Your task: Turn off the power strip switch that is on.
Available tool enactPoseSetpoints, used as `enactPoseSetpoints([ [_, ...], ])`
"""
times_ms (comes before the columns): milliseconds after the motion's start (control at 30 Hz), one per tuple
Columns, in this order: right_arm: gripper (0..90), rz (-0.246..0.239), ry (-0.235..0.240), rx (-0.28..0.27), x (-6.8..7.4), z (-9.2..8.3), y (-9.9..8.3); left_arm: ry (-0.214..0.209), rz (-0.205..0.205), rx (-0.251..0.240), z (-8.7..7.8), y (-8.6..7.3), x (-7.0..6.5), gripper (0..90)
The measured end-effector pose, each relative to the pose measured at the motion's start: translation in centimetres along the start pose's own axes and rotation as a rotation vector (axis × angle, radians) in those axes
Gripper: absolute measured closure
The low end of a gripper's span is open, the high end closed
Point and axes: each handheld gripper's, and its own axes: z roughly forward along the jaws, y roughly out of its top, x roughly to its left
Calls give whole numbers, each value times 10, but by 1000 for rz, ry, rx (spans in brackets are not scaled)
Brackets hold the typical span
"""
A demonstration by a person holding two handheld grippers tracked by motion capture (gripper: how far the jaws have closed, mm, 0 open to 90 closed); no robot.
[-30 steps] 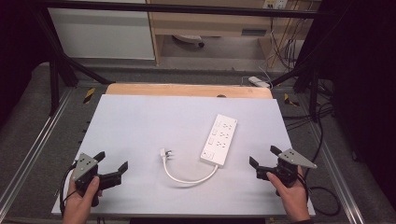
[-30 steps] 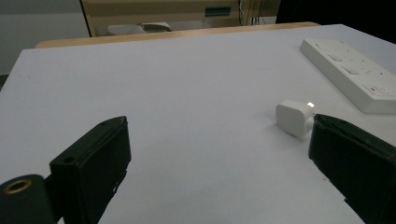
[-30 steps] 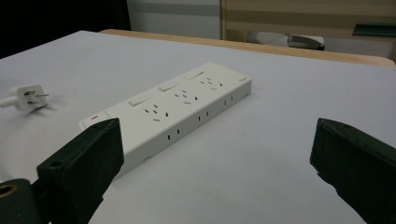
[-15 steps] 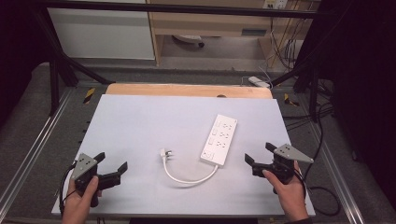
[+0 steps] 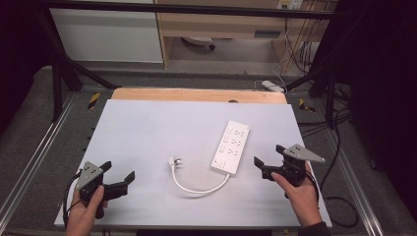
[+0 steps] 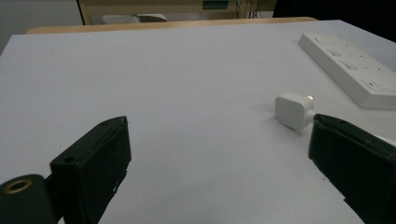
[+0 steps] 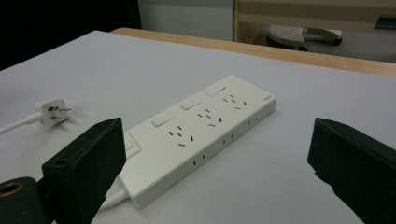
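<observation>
Table (image 5: 147,128): flat matte white top, wood strip at far edge. Power strip (image 5: 230,146): long white hard-plastic bar, right of centre, angled toward far edge. Cord (image 5: 196,187): smooth white loop toward near edge, ending at plug (image 5: 172,161), centre. Right gripper (image 5: 271,160), left gripper (image 5: 120,172): jaws apart, empty, near corners. Step: approach. Next, likely: right closes in on strip, left on plug.

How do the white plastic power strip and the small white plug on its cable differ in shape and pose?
The white plastic power strip is a long flat bar with three socket groups facing up; the small white plug is a stubby block. The strip lies before the right gripper, the plug nearer the left gripper. Both are white and joined by one cable.
</observation>
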Motion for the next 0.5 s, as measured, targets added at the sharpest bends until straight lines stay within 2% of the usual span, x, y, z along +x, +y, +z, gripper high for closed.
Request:
enactPoseSetpoints([
  [267, 54, 12, -6, 11, -9, 5, 15, -3, 2, 7, 1, 0, -1, 58],
  [500, 63, 10, -13, 5, -9, 11, 27, -4, 3, 7, 1, 0, 0, 58],
])
